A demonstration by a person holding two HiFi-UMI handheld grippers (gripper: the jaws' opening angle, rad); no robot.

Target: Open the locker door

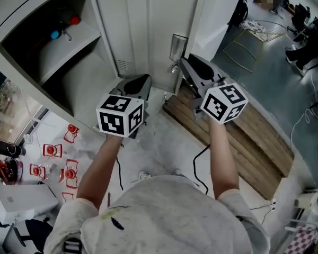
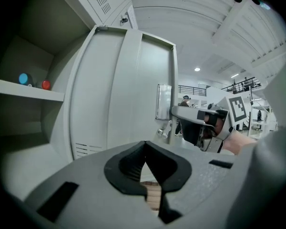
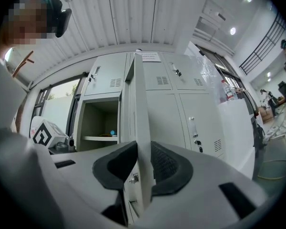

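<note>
Lockers (image 3: 195,104) in pale grey metal stand as a bank, and the locker door (image 1: 148,25) of one stands swung well out, baring its compartment and shelf (image 2: 26,94). The right gripper (image 3: 144,163) pinches that door's free edge between its fingers (image 3: 169,168), a hold that looks meant to draw the door round on its hinge. The left gripper (image 2: 144,156) hangs apart from the door, fingers pressed together on nothing, seemingly just waiting. On the shelf sit a small blue thing (image 2: 23,78) and a small red thing (image 2: 46,84).
</note>
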